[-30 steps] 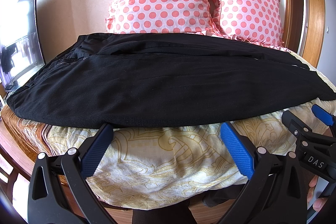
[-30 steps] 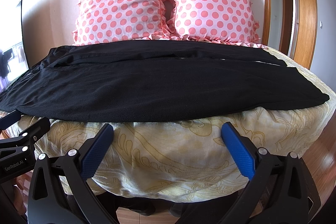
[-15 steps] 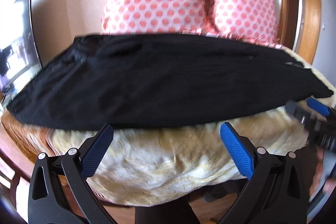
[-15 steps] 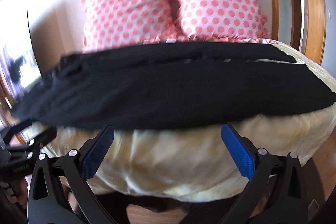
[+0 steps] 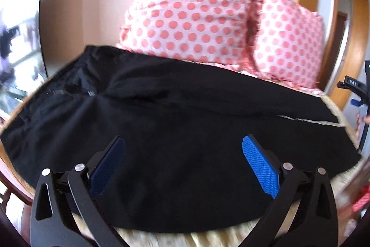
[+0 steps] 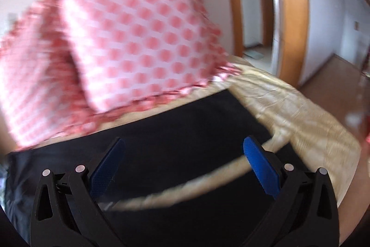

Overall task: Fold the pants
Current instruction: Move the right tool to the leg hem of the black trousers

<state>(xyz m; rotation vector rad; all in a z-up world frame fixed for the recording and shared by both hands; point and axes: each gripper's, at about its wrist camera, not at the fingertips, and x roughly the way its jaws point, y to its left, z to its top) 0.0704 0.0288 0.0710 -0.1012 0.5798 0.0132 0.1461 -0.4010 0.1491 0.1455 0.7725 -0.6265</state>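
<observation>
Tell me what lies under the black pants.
The black pants lie spread on a cream patterned bedspread, which shows beyond the leg ends and between the legs. What the fabric covers beneath its middle cannot be seen.

Bed [image 6: 300,112], cream cover: black pants [image 5: 185,131], two polka-dot pillows [image 5: 192,8].

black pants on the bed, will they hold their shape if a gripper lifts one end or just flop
The black fabric pants will probably flop: they drape over the curve of the cream patterned bedspread and show soft creases near the waist. Lifted at one end, the rest would likely sag and drag. The cloth looks thin and matte, so probably light and not slippery.
</observation>
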